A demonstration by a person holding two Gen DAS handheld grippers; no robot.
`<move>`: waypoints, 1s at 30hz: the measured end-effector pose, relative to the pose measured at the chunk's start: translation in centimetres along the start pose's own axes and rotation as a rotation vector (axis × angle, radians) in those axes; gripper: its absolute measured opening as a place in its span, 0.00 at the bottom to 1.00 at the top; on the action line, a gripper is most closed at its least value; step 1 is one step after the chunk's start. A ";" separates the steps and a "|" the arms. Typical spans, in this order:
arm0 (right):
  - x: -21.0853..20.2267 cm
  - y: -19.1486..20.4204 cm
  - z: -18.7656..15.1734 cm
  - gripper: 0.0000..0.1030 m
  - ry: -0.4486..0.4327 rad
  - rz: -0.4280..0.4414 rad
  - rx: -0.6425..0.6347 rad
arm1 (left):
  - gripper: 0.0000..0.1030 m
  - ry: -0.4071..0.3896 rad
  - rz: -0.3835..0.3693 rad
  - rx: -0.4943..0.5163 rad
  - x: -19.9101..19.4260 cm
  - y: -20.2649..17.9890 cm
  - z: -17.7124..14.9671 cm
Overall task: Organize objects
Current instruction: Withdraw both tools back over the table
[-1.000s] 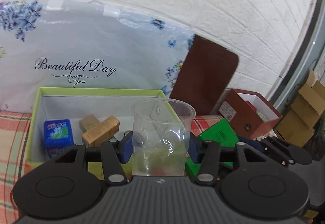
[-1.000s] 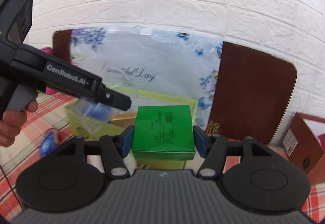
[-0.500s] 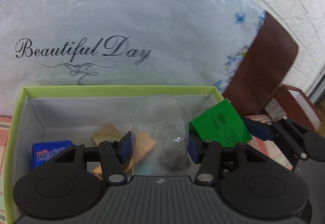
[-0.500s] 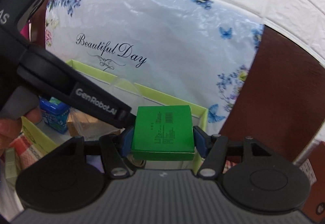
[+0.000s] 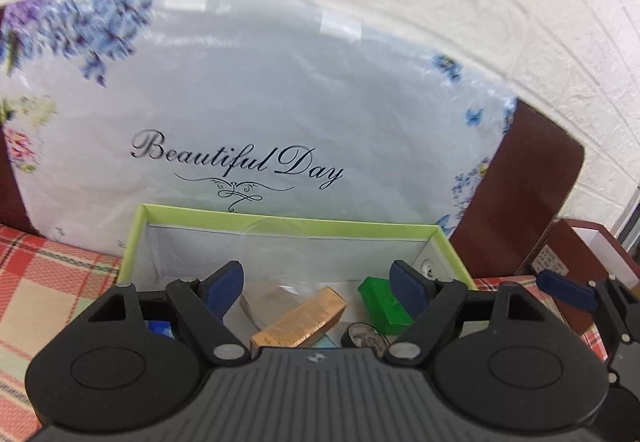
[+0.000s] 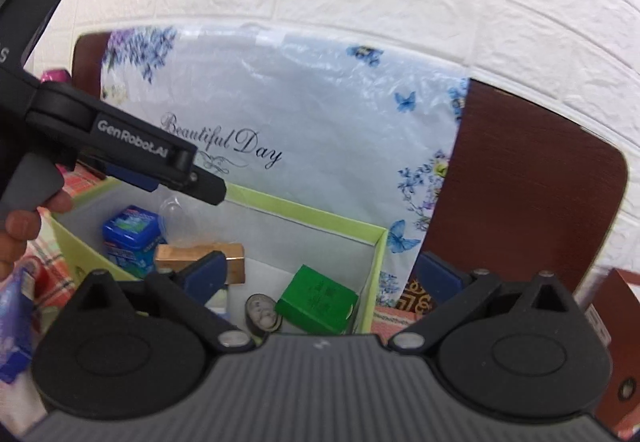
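A lime-green open box [image 5: 288, 222] [image 6: 320, 211] stands on the checked cloth. Inside it lie a clear plastic cup [image 5: 280, 262] [image 6: 176, 215], a tan block [image 5: 300, 318] [image 6: 200, 256], a green box [image 5: 382, 306] [image 6: 316, 298], a blue pack [image 6: 130, 234] and a round tin [image 6: 262, 316]. My left gripper [image 5: 318, 288] is open and empty above the box; the cup stands between its fingers, untouched. It also shows in the right wrist view [image 6: 208, 187]. My right gripper [image 6: 322, 276] is open and empty over the box's right end, above the green box.
A floral "Beautiful Day" panel [image 5: 240, 161] and a brown board [image 5: 532, 193] lean on the white brick wall behind. A dark red box [image 5: 580, 262] stands at the right. Small packets [image 6: 16, 306] lie left of the green box.
Both grippers opened. The left let go of the clear cup and the right let go of the green box; both now lie in the lime-green box. Both grippers have pulled back and up.
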State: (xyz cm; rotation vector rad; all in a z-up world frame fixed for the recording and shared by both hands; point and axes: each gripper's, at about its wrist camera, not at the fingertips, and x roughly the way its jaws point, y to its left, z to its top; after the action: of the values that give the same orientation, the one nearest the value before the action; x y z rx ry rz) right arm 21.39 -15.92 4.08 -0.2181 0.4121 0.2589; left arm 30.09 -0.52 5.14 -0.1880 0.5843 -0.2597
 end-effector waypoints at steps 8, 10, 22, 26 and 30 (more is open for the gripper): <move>-8.8 -1.4 -1.5 1.00 -0.027 0.067 0.117 | 0.85 0.004 -0.010 -0.013 -6.7 -2.6 -4.0; -10.4 -0.9 -2.2 1.00 -0.021 0.075 0.128 | 0.85 0.010 -0.018 -0.017 -8.1 -3.2 -5.4; -16.9 2.0 -8.6 1.00 0.048 0.100 0.160 | 0.85 0.057 0.028 0.010 -13.4 -4.3 -12.6; -18.0 2.6 -10.5 1.00 0.075 0.097 0.176 | 0.85 0.092 0.061 0.003 -14.0 -3.7 -14.7; -18.4 3.1 -12.2 1.00 0.110 0.111 0.206 | 0.85 0.139 0.085 -0.032 -14.3 -2.5 -16.6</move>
State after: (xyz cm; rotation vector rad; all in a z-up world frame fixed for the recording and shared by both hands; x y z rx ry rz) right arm -0.25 -19.86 0.41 -0.0076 0.5573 0.3122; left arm 8.74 -0.39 -0.46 -0.1761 0.7331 -0.1820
